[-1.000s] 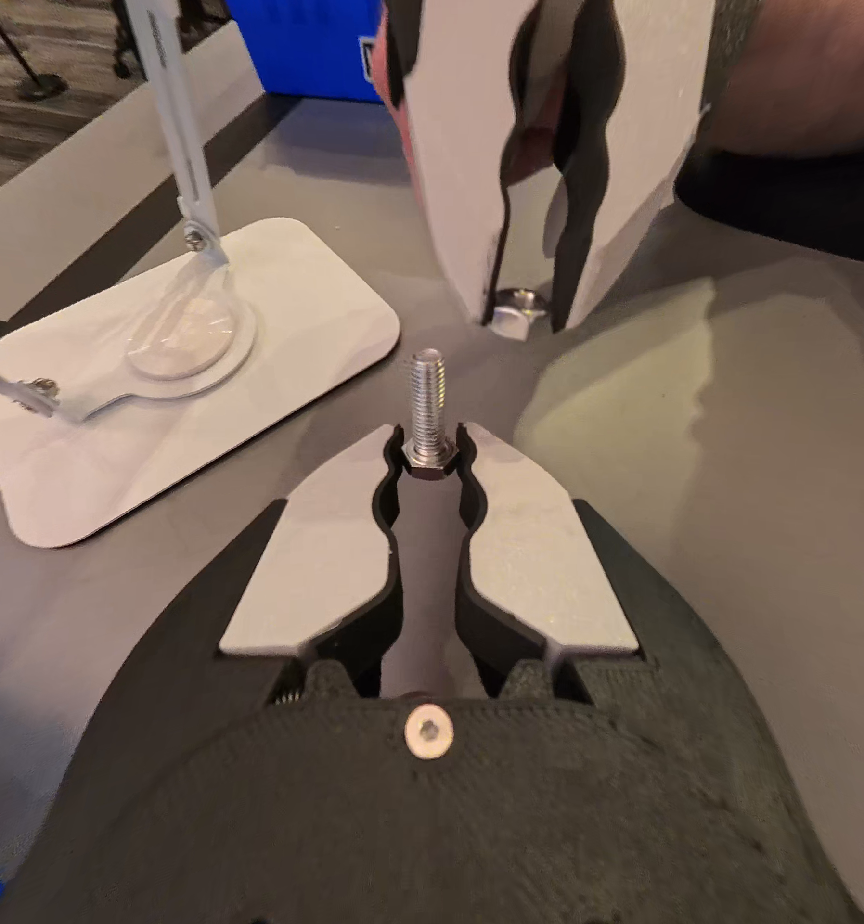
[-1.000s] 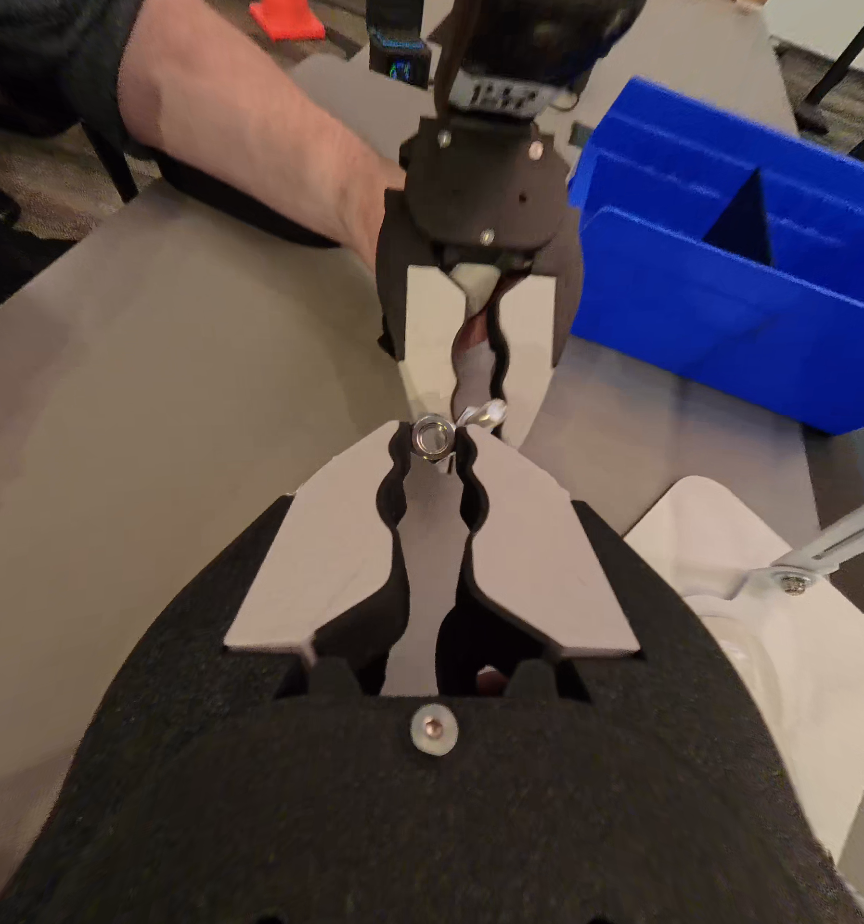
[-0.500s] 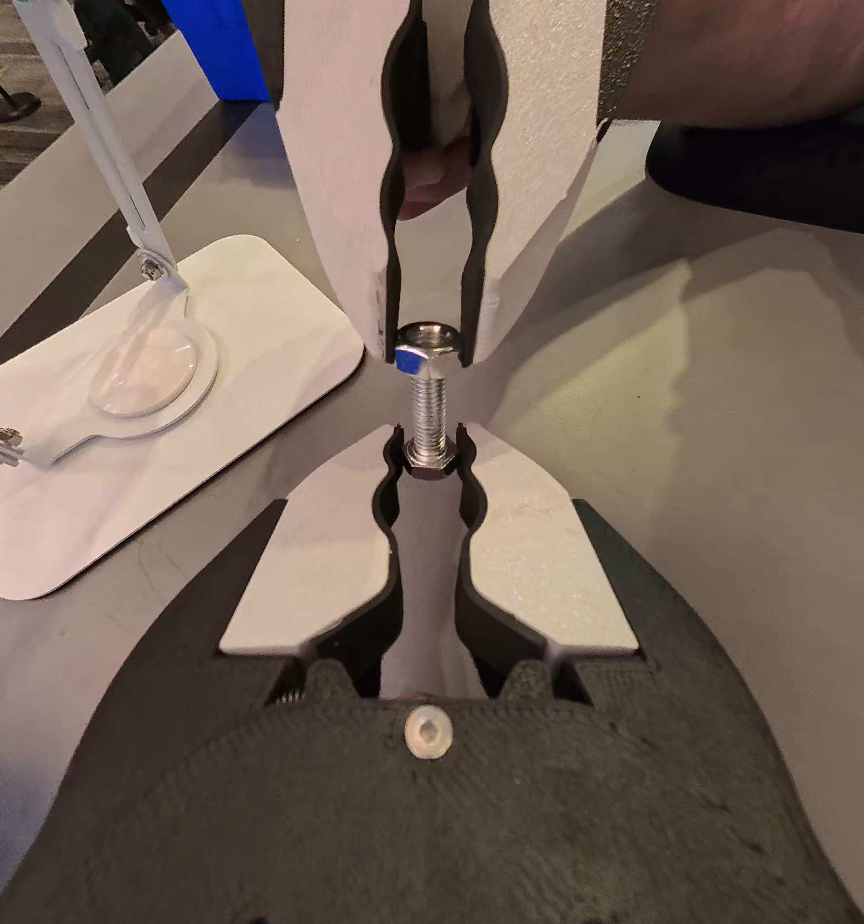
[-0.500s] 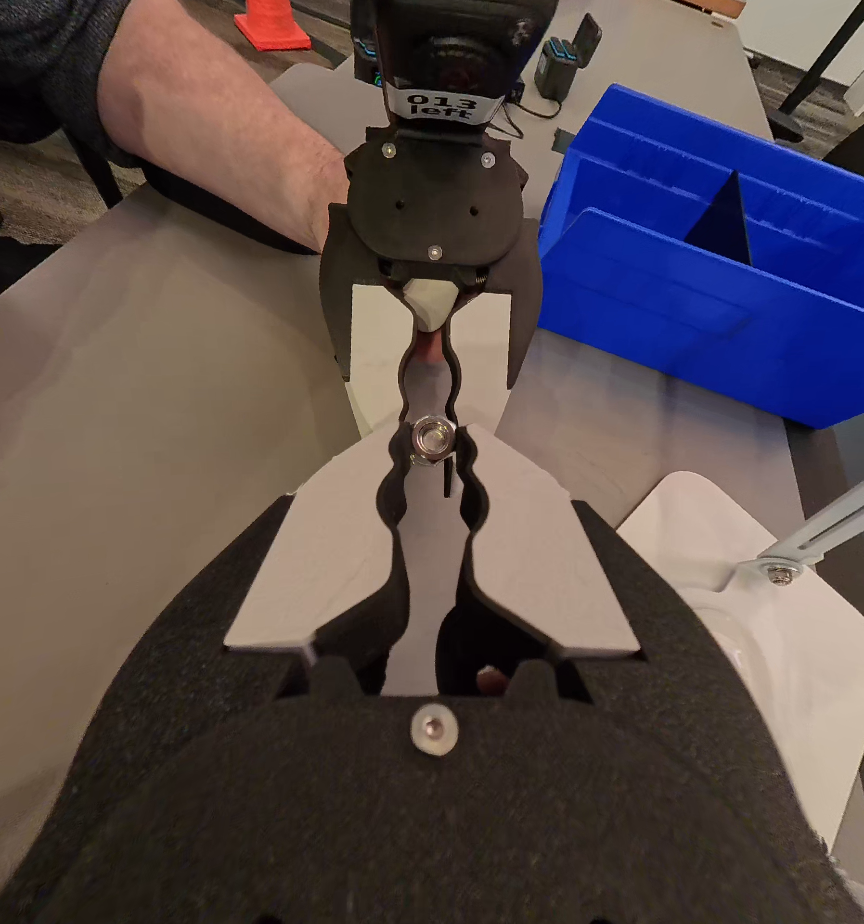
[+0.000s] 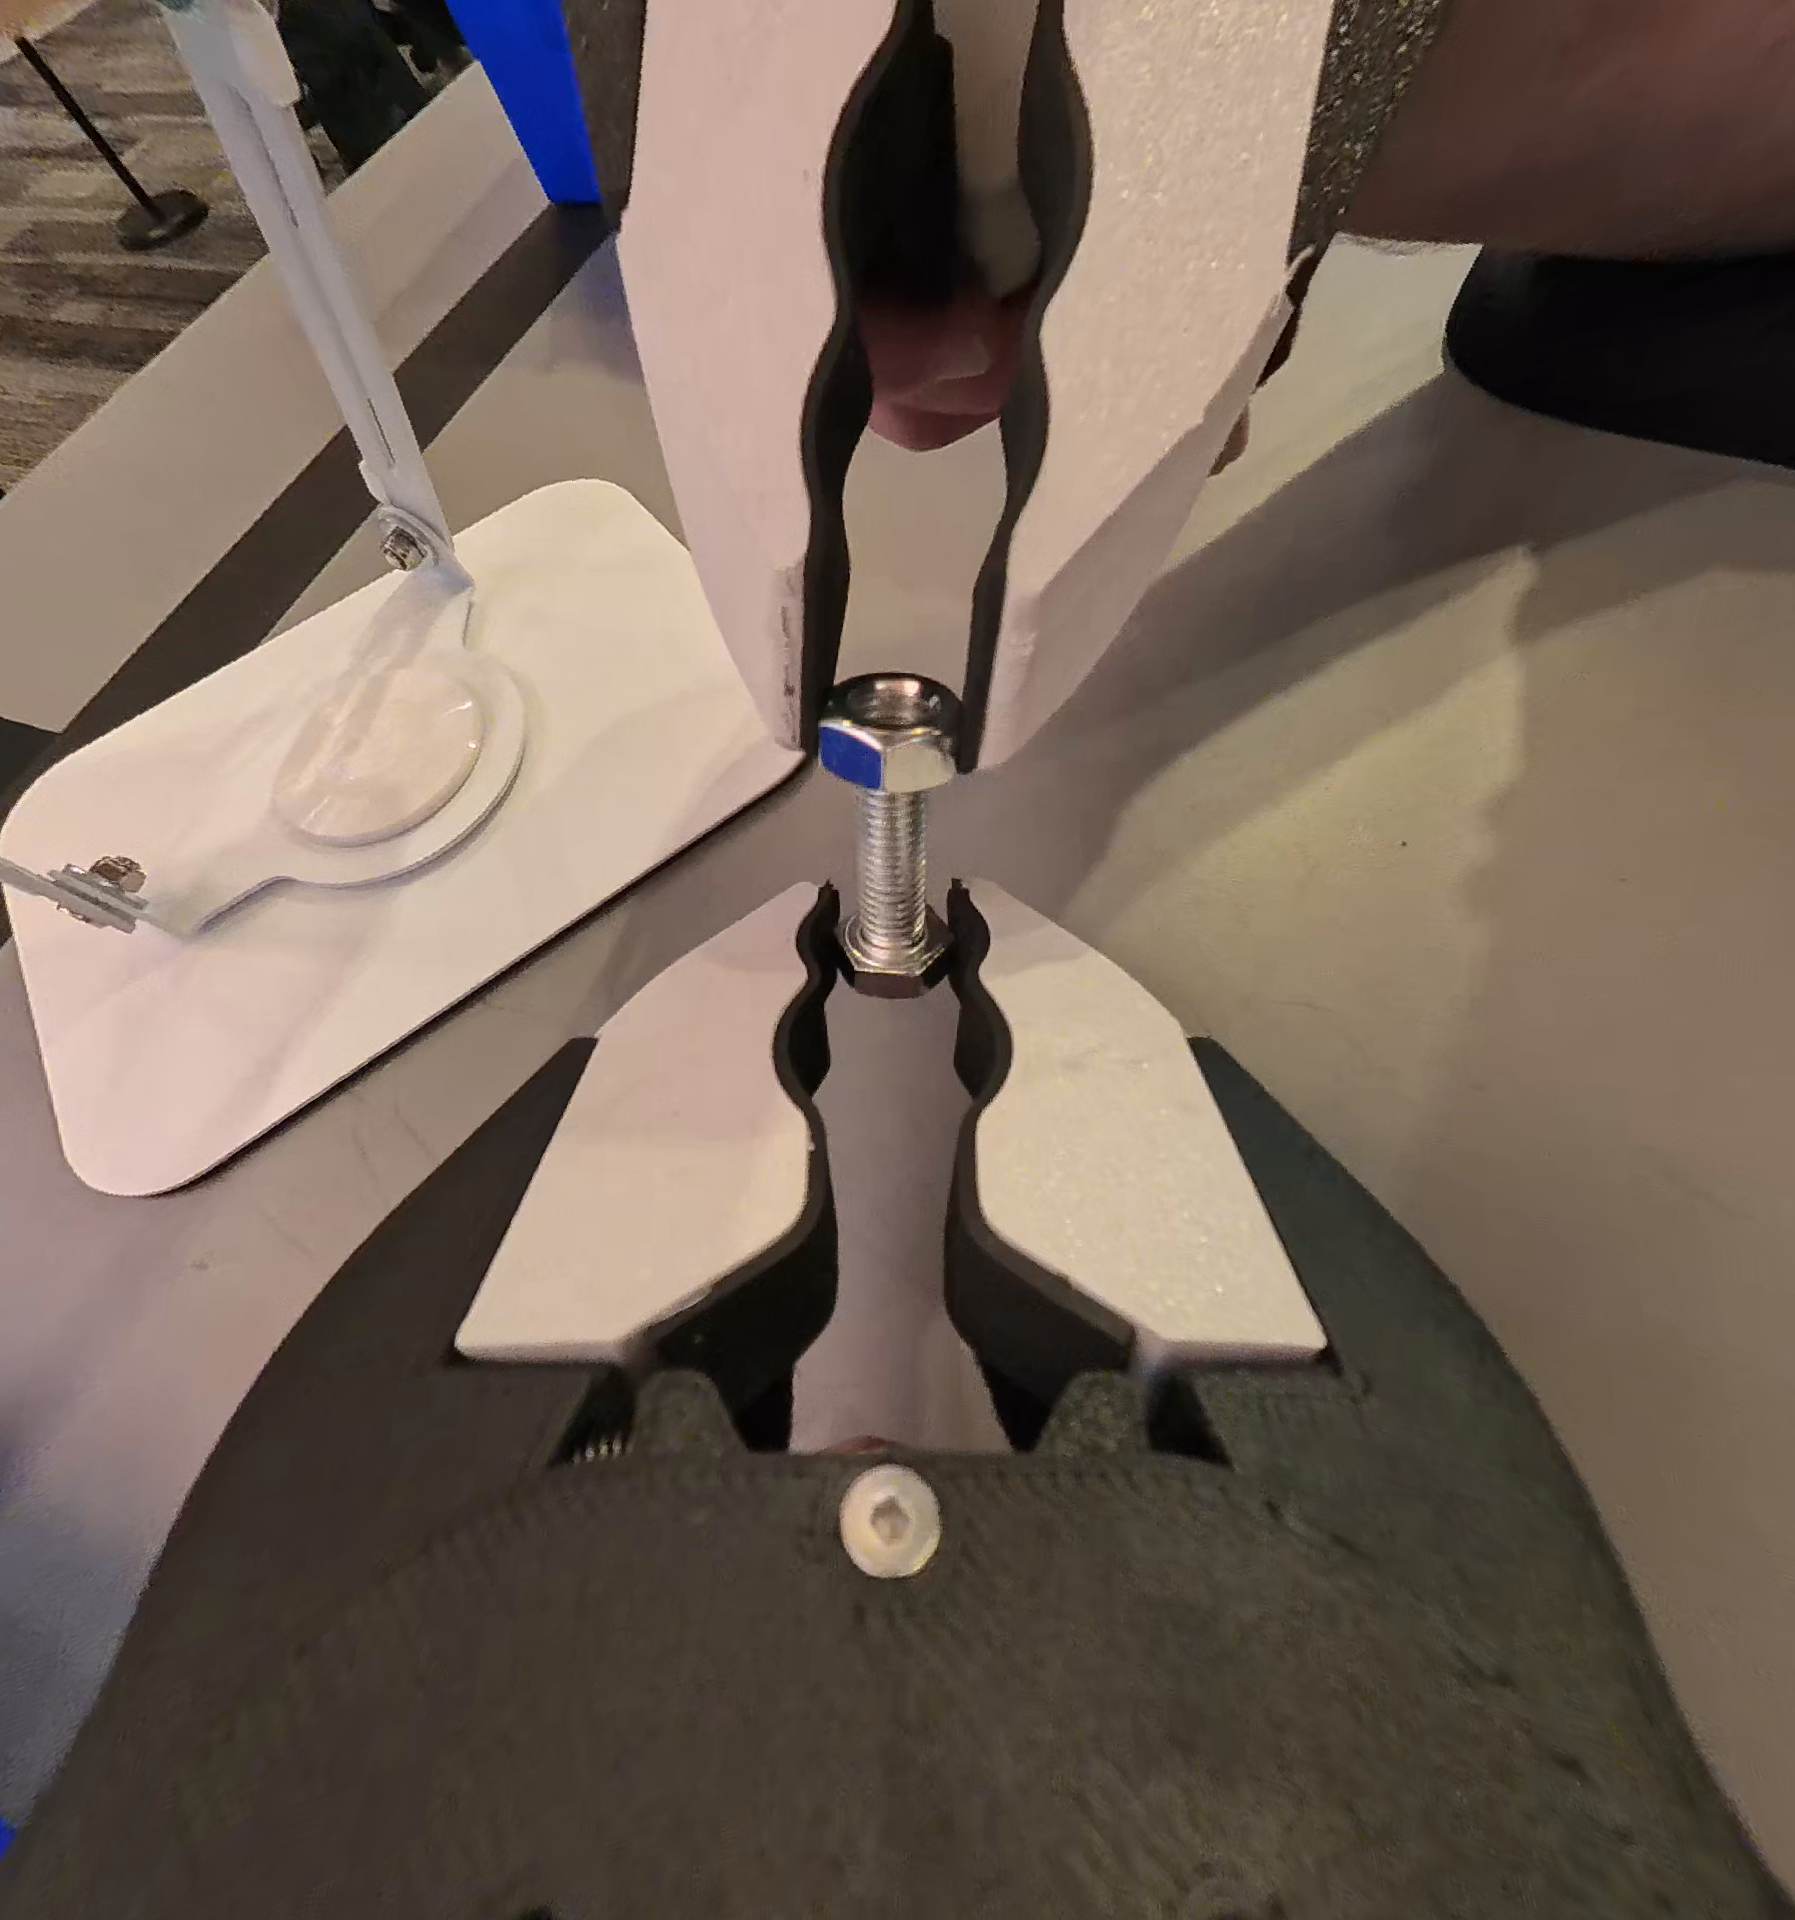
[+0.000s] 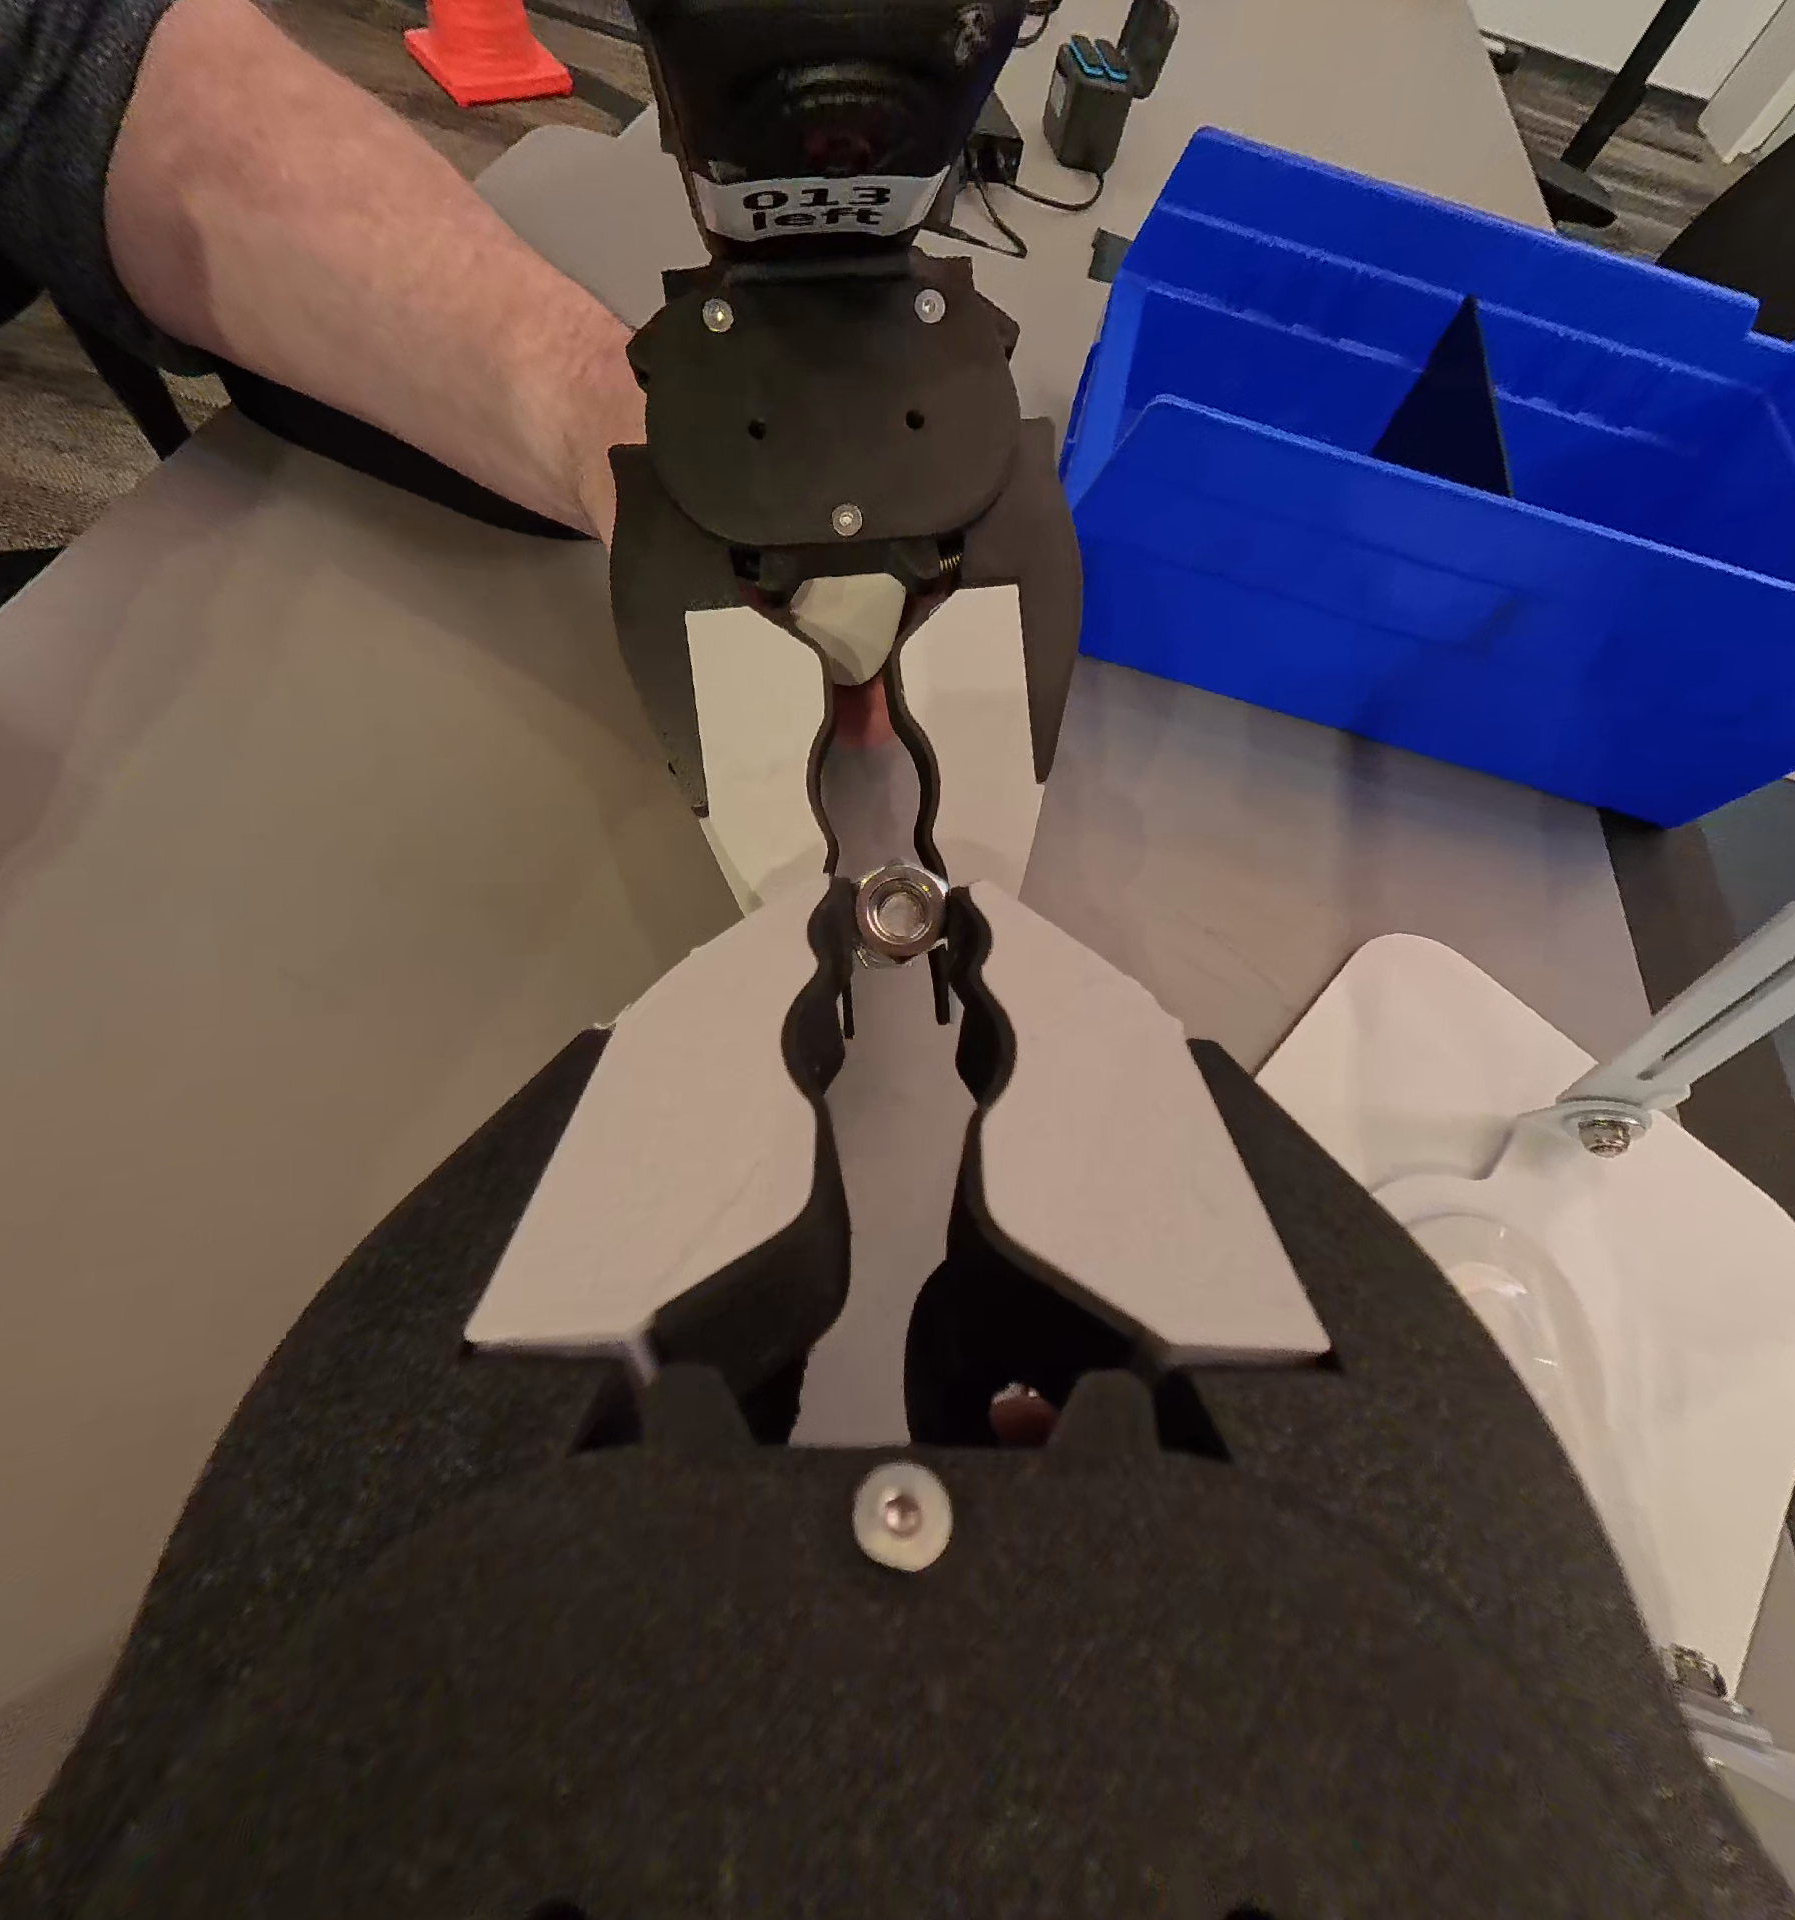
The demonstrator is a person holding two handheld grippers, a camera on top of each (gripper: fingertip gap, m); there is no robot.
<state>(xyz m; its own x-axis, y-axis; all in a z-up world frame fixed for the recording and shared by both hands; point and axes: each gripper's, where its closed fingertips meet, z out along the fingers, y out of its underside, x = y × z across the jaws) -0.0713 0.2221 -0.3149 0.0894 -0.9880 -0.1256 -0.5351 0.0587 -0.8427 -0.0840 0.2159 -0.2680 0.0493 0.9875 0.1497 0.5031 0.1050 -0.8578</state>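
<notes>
Gripping the hex head of a silver bolt [image 5: 885,883], the left gripper [image 5: 888,940] holds it upright above the grey desk [image 5: 1495,935], beside the white stand base [image 5: 249,987] toward the desk's left edge. Facing it, the right gripper [image 6: 898,930] clamps a silver hex nut [image 5: 888,732] on the bolt's tip, with a blue bin [image 6: 1444,582] at the far right.

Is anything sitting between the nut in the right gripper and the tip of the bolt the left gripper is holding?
Nothing visible. The nut, clamped in the right gripper, sits directly on the threaded end of the bolt, whose hex head is pinched in the left gripper.
</notes>
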